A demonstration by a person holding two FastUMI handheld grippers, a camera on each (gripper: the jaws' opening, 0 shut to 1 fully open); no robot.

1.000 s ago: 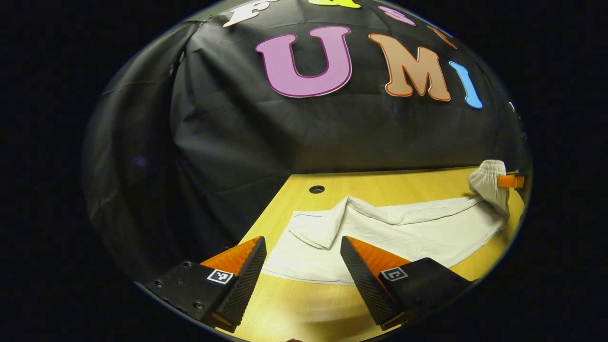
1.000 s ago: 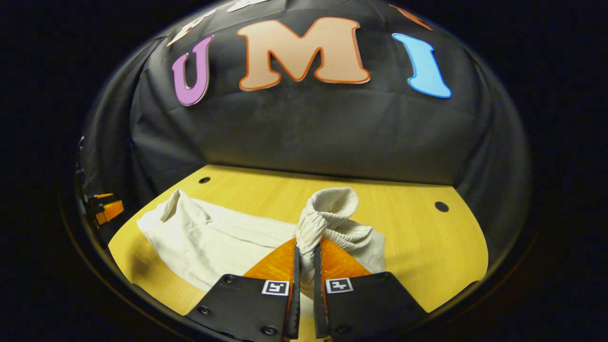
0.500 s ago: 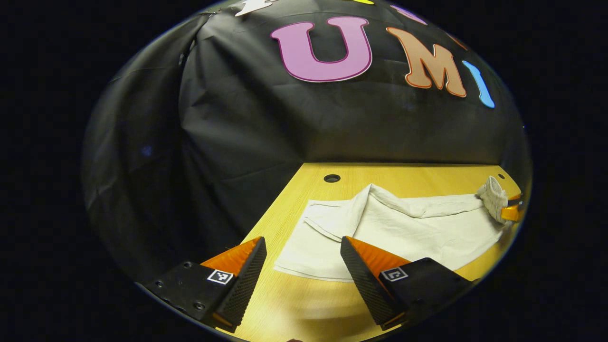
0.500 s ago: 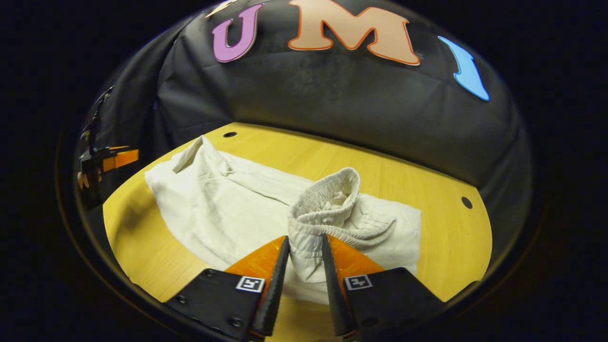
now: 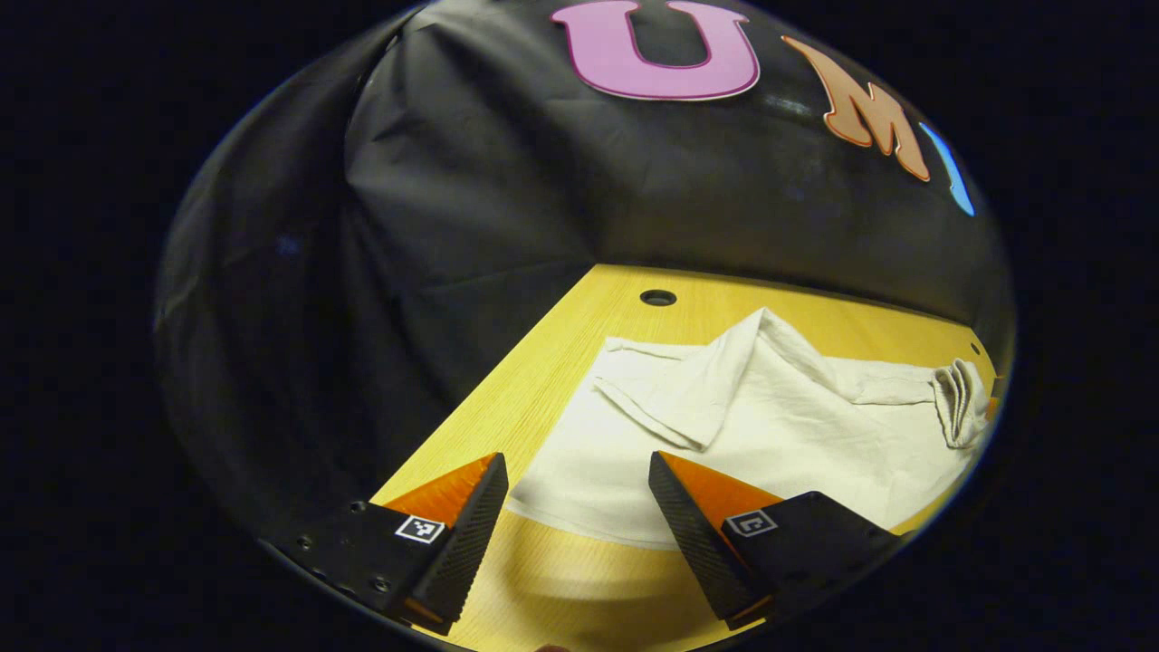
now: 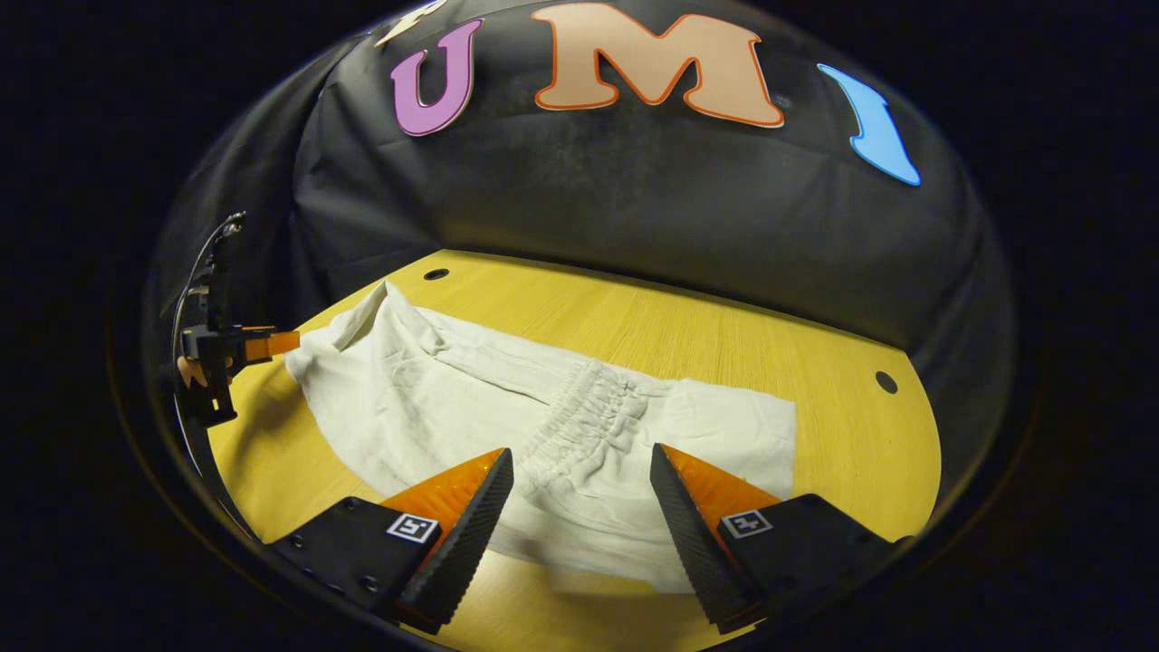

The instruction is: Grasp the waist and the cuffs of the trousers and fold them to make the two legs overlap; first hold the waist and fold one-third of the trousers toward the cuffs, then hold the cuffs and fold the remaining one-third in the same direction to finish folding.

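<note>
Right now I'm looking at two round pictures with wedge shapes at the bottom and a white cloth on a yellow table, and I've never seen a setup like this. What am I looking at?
No robot is here. A person holds a two-finger grasping tool in each hand, and each tool carries a wide-angle camera looking out along its own fingers, which are the wedges at the bottom. One picture is the left gripper view, the other the right gripper view.

On the wooden table lie pale trousers, with the gathered elastic waist folded over onto them. In the left gripper view the same trousers are seen from the cuff end.

The left tool and the right tool are both open and hold nothing. At the left edge of the right gripper view you can see the other tool farther off.
</note>
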